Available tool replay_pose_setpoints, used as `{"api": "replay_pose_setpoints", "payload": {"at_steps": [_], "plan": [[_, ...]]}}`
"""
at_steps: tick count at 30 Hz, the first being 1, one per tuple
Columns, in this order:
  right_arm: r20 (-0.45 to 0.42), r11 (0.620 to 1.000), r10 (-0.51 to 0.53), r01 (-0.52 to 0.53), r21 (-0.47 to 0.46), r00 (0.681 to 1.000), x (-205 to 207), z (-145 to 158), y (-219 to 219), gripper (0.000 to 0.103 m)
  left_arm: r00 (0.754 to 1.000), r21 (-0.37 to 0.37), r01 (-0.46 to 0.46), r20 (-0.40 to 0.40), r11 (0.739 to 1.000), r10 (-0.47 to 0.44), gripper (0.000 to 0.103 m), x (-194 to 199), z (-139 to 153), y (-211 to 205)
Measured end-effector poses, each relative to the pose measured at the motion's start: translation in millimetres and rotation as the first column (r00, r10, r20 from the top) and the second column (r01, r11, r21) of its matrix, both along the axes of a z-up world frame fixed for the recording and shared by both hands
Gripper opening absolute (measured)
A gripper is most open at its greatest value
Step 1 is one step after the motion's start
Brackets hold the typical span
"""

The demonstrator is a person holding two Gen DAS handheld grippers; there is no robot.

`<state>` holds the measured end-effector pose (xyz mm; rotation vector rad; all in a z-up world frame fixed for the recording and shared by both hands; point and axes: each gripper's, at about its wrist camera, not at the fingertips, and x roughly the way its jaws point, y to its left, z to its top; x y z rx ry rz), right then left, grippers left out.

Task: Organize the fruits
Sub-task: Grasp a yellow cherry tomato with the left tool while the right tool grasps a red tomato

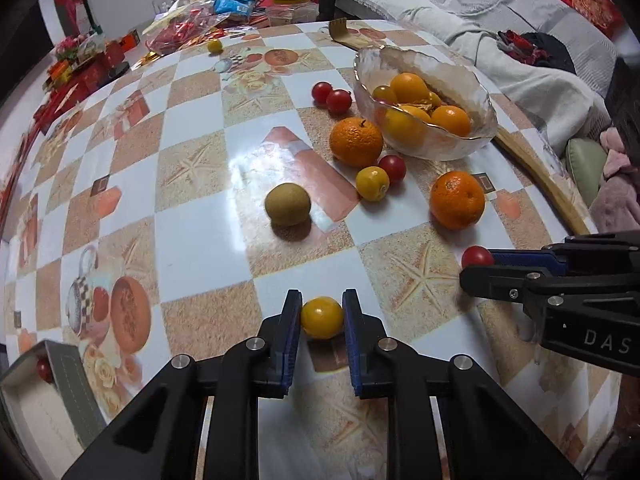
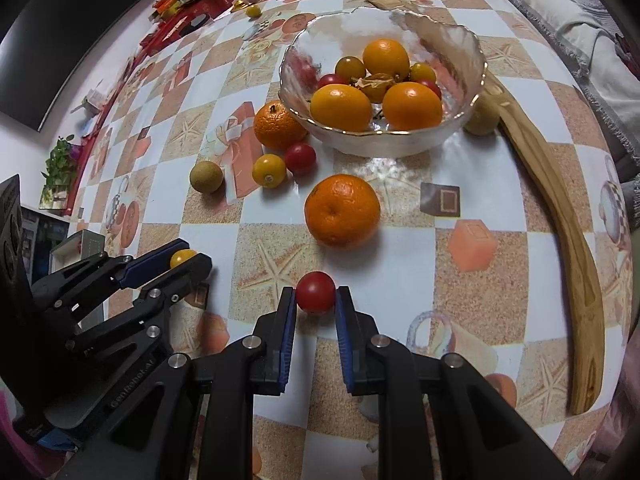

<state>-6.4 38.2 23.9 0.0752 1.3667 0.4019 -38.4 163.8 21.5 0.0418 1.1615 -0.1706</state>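
Left tool pinches a yellow tomato between its blue pads, low over the checkered surface. Right tool comes in from the right edge, a red tomato at its tips. Ahead: brown round fruit, two oranges, glass bowl holding citrus.

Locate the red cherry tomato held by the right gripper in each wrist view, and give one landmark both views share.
Left wrist view: the red cherry tomato shows at the right edge, at the tips of the right gripper reaching in sideways.
Right wrist view: bottom centre, between that gripper's own blue pads.
Shared landmark: the glass bowl of fruit, upper right in the left view, top centre in the right.
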Motion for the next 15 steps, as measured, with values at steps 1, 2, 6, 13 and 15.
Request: {"api": "replay_pose_setpoints", "payload": {"at_steps": [1,2,6,13,15], "plan": [[0.001,1.000,-0.002,0.002,0.003,1.000,-2,1,-1,0.021,1.000,-0.010,-0.012,0.002,1.000,0.012,0.022,-4,3,3],[0.001,1.000,-0.005,0.005,0.010,1.000,-5,3,-2,0.021,1.000,-0.020,-0.023,0.003,1.000,0.023,0.022,-8,7,7],[-0.006,0.999,-0.012,0.012,0.031,1.000,-13,7,-3,0.021,0.998,-0.026,-0.062,0.014,0.998,0.062,0.022,-21,19,21],[0.001,0.999,0.007,-0.007,0.044,1.000,-28,17,9,0.021,0.991,-0.026,-0.129,0.030,0.991,0.129,0.022,-46,37,44],[0.004,0.999,0.016,-0.017,0.045,1.000,-30,19,15,0.021,0.988,-0.026,-0.147,0.033,0.989,0.148,0.022,-54,40,51]]}}
